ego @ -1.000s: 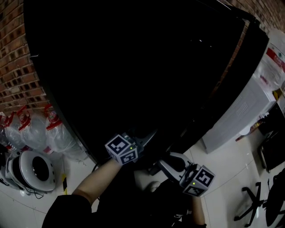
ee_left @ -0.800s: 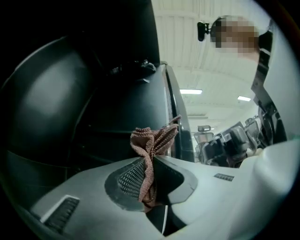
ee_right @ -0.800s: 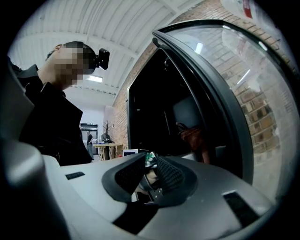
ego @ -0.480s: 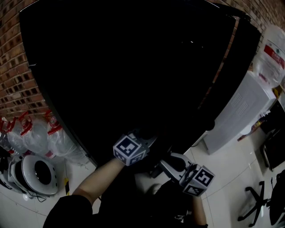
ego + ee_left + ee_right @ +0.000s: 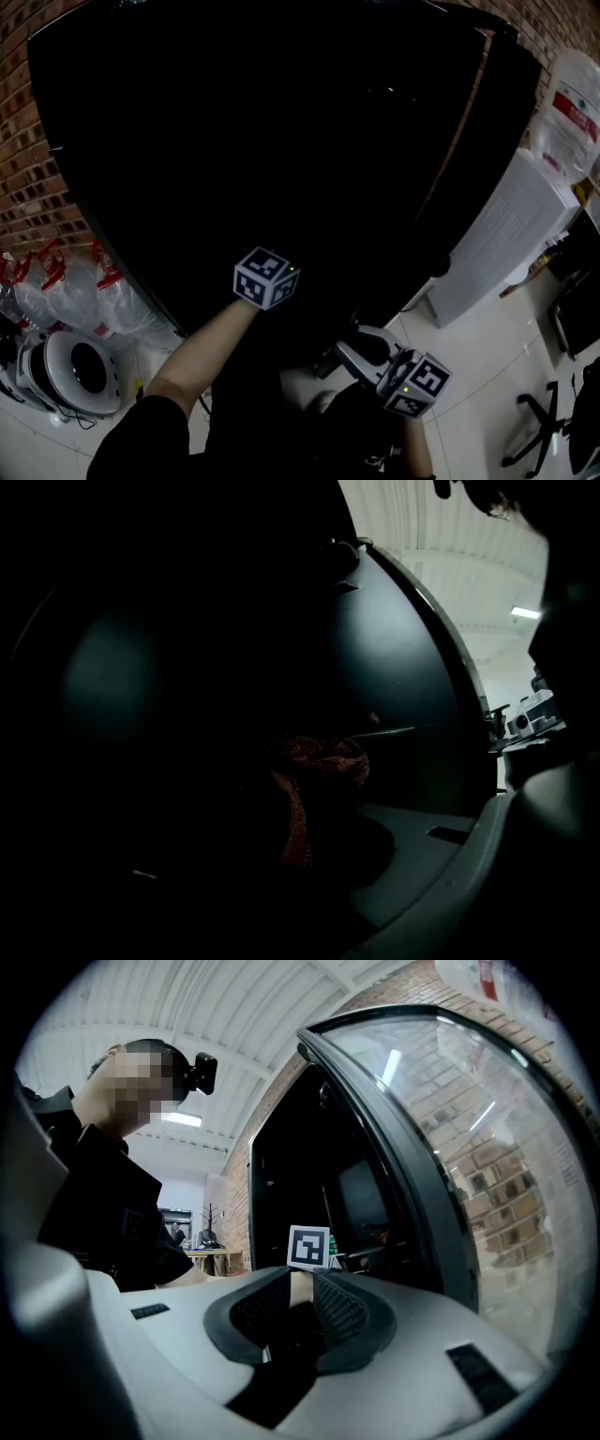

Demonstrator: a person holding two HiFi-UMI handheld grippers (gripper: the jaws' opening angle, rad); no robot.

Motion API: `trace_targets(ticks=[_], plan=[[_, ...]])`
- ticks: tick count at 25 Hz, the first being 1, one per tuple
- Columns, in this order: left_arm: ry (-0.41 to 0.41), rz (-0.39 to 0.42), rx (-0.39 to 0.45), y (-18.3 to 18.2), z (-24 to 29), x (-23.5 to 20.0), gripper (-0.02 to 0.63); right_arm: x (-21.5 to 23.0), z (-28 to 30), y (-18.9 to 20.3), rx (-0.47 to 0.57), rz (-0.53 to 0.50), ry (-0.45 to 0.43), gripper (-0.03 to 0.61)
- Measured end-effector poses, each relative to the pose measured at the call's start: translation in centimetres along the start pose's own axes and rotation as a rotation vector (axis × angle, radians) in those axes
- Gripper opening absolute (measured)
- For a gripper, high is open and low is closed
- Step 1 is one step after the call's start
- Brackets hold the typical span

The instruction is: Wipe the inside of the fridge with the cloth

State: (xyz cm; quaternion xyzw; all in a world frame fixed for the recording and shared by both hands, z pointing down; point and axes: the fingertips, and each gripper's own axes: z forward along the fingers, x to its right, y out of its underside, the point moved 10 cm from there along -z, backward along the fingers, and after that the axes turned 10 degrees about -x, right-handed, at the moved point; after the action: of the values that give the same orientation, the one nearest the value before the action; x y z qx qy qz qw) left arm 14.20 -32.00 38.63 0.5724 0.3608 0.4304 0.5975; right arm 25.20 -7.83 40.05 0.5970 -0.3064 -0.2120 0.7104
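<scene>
The black fridge [image 5: 281, 141] stands open and its inside is very dark. My left gripper [image 5: 305, 808] reaches into it; in the head view only its marker cube [image 5: 265, 277] shows, with the jaws lost in the dark. It is shut on an orange-red cloth [image 5: 319, 766] that hangs bunched from the jaws. My right gripper [image 5: 361, 349] hangs lower, outside the fridge. Its jaws stand a narrow way apart with nothing between them, and it points at the opening beside the glass door [image 5: 459, 1157].
Water bottles [image 5: 66, 281] and a round white appliance [image 5: 80, 361] sit on the floor at the left by the brick wall [image 5: 28, 178]. A white water dispenser [image 5: 506, 234] stands at the right. An office chair base [image 5: 534, 422] is at the lower right.
My left gripper has moved up and deeper into the fridge, and its cube has rolled. The right gripper has stayed in place.
</scene>
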Motion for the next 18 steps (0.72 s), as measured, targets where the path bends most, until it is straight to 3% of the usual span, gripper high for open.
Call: trace_targets(ticks=[9,18], plan=[[-0.104,-0.05,-0.054,0.1,3.1,-5.1,0.058,1.0,-0.8,-0.2,0.003,0.018,0.022,0.074],[-0.138,-0.101,-0.069,0.4,4.8,-8.6,0.058,1.4,-0.7,-0.3,-0.026,-0.022,0.003,0.074]])
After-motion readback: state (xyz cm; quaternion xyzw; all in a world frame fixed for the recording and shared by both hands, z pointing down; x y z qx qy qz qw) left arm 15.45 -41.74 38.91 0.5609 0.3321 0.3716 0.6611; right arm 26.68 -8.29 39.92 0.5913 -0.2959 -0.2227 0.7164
